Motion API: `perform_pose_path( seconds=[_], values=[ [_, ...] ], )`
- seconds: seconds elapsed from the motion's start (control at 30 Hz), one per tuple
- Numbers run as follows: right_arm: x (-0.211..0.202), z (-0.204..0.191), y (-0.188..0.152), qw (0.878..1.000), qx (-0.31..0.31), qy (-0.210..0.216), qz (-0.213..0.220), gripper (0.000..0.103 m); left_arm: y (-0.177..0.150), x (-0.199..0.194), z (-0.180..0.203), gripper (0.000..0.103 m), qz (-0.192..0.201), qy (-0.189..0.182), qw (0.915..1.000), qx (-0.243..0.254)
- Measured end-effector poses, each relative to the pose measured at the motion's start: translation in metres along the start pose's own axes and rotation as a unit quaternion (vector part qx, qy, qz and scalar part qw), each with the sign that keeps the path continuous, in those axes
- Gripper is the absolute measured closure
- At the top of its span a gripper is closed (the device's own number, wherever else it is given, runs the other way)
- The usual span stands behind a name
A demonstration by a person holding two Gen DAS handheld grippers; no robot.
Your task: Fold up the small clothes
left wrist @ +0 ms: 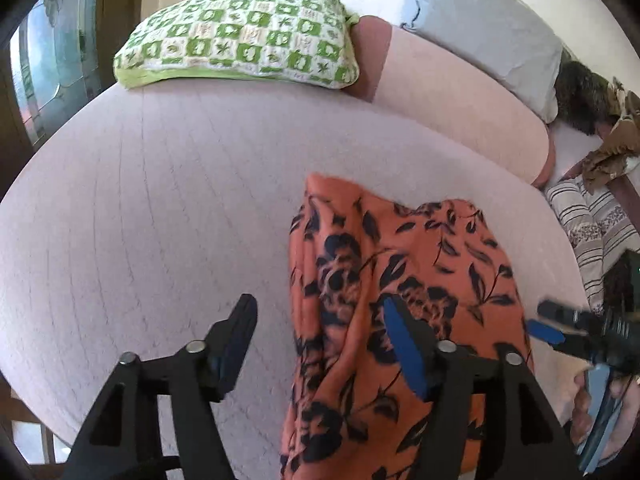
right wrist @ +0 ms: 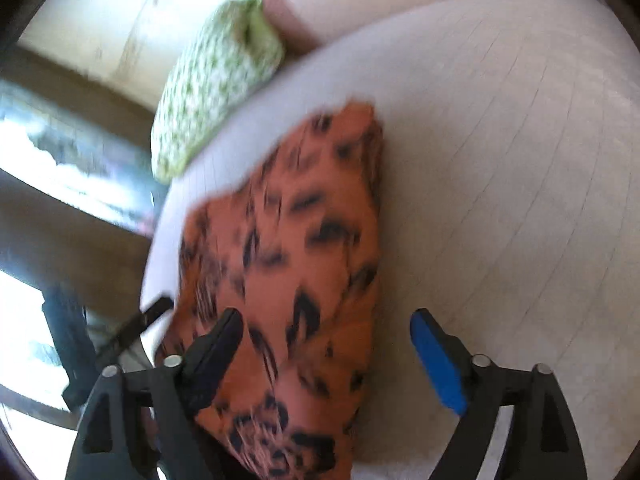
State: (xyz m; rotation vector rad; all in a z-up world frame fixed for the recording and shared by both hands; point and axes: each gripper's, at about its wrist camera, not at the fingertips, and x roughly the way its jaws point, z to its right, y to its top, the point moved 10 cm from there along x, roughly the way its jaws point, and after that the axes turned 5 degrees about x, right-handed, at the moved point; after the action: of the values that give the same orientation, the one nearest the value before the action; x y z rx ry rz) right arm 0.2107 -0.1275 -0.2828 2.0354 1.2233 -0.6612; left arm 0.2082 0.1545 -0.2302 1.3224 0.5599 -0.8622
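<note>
An orange garment with a dark floral print (left wrist: 400, 300) lies on the pale pink bed cover (left wrist: 160, 220), folded into a long strip. My left gripper (left wrist: 320, 312) is open above its near left edge. My right gripper (right wrist: 326, 324) is open too, over the garment's (right wrist: 288, 260) near end, and also shows at the right of the left wrist view (left wrist: 548, 320). Neither holds the cloth. The right wrist view is blurred.
A green-and-white checked pillow (left wrist: 240, 36) lies at the far edge of the bed. A grey pillow (left wrist: 488, 28) and a pink bolster (left wrist: 460, 100) lie at the far right. Striped bedding (left wrist: 592, 224) is off the right side.
</note>
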Motion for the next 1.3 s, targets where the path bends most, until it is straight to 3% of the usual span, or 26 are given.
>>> perform_pose_path(
  seconds=[0.07, 0.1, 0.13, 0.17, 0.2, 0.23, 0.27, 0.37, 0.43, 0.5, 0.57, 0.63, 0.73, 0.97, 1.17, 1.23, 1.3],
  values=[
    [0.003, -0.002, 0.022, 0.999, 0.036, 0.039, 0.007, 0.014, -0.008, 0.017, 0.004, 0.036, -0.030, 0.001, 0.9994, 0.020],
    [0.008, -0.002, 0.030, 0.997, 0.052, 0.053, 0.007, 0.014, -0.015, 0.029, 0.007, 0.059, -0.050, 0.008, 0.9983, 0.028],
    [0.019, 0.001, 0.039, 0.994, 0.079, 0.069, -0.002, 0.014, -0.026, 0.041, 0.007, 0.075, -0.080, 0.006, 0.9964, 0.028],
    [0.027, 0.000, 0.042, 0.993, 0.092, 0.076, -0.012, 0.014, -0.032, 0.046, 0.007, 0.076, -0.086, -0.003, 0.9962, 0.014],
    [0.045, 0.000, 0.041, 0.988, 0.112, 0.093, -0.043, 0.019, -0.030, 0.045, 0.006, 0.076, -0.080, -0.001, 0.9968, 0.009],
    [0.059, -0.008, 0.038, 0.988, 0.107, 0.096, -0.061, 0.047, -0.029, 0.044, 0.006, 0.076, -0.078, 0.004, 0.9969, 0.008],
    [0.063, -0.012, 0.039, 0.993, 0.077, 0.069, -0.063, 0.061, -0.028, 0.044, 0.007, 0.076, -0.076, 0.008, 0.9970, 0.012],
    [0.041, -0.048, 0.039, 0.997, -0.072, -0.017, -0.010, 0.067, -0.028, 0.050, 0.012, 0.076, -0.070, 0.015, 0.9971, 0.026],
    [0.037, -0.062, 0.034, 0.984, -0.156, -0.079, 0.022, 0.067, -0.027, 0.051, 0.013, 0.075, -0.068, 0.016, 0.9972, 0.024],
    [0.052, -0.042, 0.028, 0.981, -0.153, -0.116, 0.000, 0.058, -0.028, 0.045, 0.013, 0.070, -0.065, 0.020, 0.9974, 0.024],
    [0.052, -0.026, 0.025, 0.992, -0.089, -0.093, -0.002, 0.027, -0.033, 0.038, 0.012, 0.066, -0.061, 0.027, 0.9973, 0.029],
    [0.042, -0.023, 0.019, 0.997, -0.047, -0.055, 0.009, 0.020, -0.034, 0.033, 0.010, 0.062, -0.056, 0.034, 0.9973, 0.032],
    [0.027, -0.025, 0.009, 0.997, -0.059, -0.050, 0.028, 0.019, -0.036, 0.020, 0.009, 0.061, -0.052, 0.036, 0.9976, 0.031],
    [0.019, -0.013, -0.017, 0.999, -0.039, -0.031, 0.004, 0.018, -0.034, -0.018, 0.017, 0.054, -0.014, 0.050, 0.9975, 0.049],
    [0.021, -0.019, -0.023, 0.998, -0.050, -0.026, -0.007, 0.018, -0.035, -0.018, 0.018, 0.054, -0.008, 0.054, 0.9971, 0.053],
    [0.024, -0.021, -0.023, 0.998, -0.051, -0.030, -0.007, 0.018, -0.034, -0.018, 0.017, 0.048, -0.006, 0.055, 0.9970, 0.055],
    [0.026, -0.019, -0.020, 0.998, -0.049, -0.033, -0.005, 0.018, -0.038, -0.006, 0.018, 0.023, -0.013, 0.052, 0.9971, 0.053]
  ],
)
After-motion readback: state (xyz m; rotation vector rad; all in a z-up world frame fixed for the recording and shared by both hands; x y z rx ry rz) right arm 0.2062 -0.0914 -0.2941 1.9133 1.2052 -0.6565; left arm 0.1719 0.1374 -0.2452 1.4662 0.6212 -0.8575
